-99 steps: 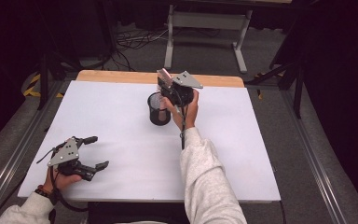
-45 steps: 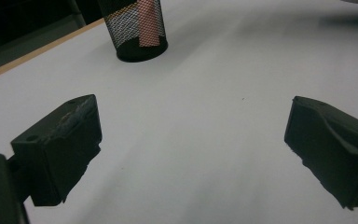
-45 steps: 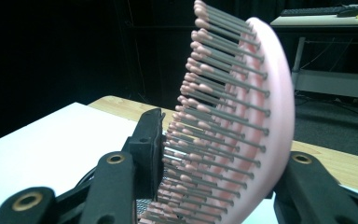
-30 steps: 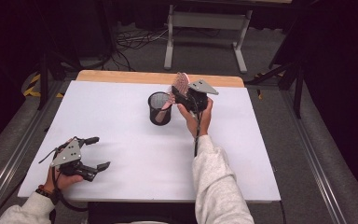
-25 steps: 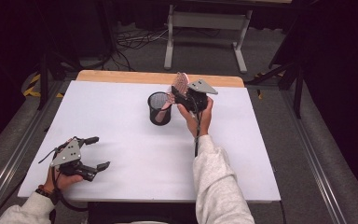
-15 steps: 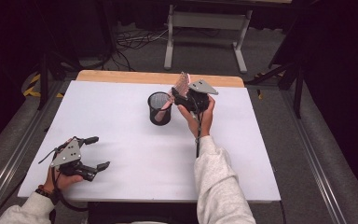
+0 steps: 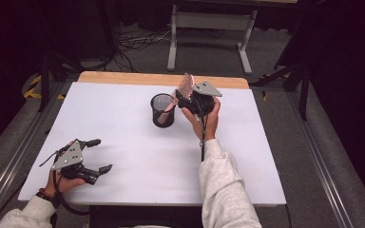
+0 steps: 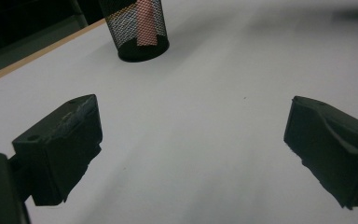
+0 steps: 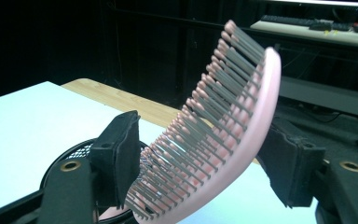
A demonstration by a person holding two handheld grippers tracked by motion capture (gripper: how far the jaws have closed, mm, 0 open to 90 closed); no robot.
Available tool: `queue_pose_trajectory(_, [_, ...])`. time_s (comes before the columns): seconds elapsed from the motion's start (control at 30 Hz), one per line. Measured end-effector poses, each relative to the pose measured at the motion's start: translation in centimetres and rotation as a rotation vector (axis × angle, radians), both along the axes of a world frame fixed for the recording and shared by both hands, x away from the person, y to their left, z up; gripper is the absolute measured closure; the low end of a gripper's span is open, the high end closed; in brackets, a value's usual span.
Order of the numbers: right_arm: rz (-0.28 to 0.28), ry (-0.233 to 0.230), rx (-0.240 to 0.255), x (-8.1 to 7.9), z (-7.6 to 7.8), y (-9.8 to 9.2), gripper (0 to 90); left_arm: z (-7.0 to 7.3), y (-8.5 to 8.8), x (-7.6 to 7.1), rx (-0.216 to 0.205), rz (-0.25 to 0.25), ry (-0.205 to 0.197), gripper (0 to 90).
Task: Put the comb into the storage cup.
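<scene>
A pink hairbrush [image 7: 185,86] leans with its handle down in a black mesh cup [image 7: 162,110] at the table's far middle. My right gripper [image 7: 183,95] is raised just right of the cup, around the brush head. In the right gripper view the brush [image 9: 233,116] slants between the two jaws, bristles toward the left one, above the cup's rim [image 9: 74,151]. These jaws have just been opening and stand apart with the brush between them. My left gripper [image 7: 100,155] rests open near the front left corner, nothing in it. The left gripper view [image 8: 191,154] shows the cup [image 8: 137,28] far off.
The white table top [image 7: 138,156] has a wooden strip [image 7: 123,77] along its far edge. Beyond it are a grey metal stand [image 7: 209,21] and cables on the floor. Dark frame posts stand at both sides.
Since the earliest frame my right hand has shifted a little right from above the cup, and the brush handle now reaches into it. The left hand has not moved.
</scene>
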State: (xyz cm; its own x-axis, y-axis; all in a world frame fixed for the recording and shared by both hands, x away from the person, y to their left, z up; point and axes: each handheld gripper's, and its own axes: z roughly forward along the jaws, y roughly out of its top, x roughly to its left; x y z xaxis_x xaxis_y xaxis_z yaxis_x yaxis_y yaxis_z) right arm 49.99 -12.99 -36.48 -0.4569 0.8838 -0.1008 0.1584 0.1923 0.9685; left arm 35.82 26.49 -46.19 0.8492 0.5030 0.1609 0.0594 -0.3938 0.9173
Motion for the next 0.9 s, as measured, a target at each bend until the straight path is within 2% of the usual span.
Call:
queue_pose_trajectory(0.37, [-0.016,-0.047,-0.064,-0.7,1.0,0.2,28.7,0.0,-0.1,-0.1,0.001,0.002,0.002,5.3])
queue_pose_trajectory(0.67, [0.003,-0.074,-0.073,-1.6,1.9,0.0,26.8,0.0,-0.2,-0.1,0.002,0.001,0.000,5.4])
queue_pose_trajectory(0.73, [-0.001,-0.084,-0.091,-1.7,2.0,0.0,26.7,0.0,-0.2,-0.1,0.004,0.000,0.000,5.4])
queue_pose_trajectory(0.9, [0.000,-0.097,-0.098,-2.0,2.3,-0.1,26.2,0.0,-0.1,0.0,0.006,-0.001,0.001,5.4])
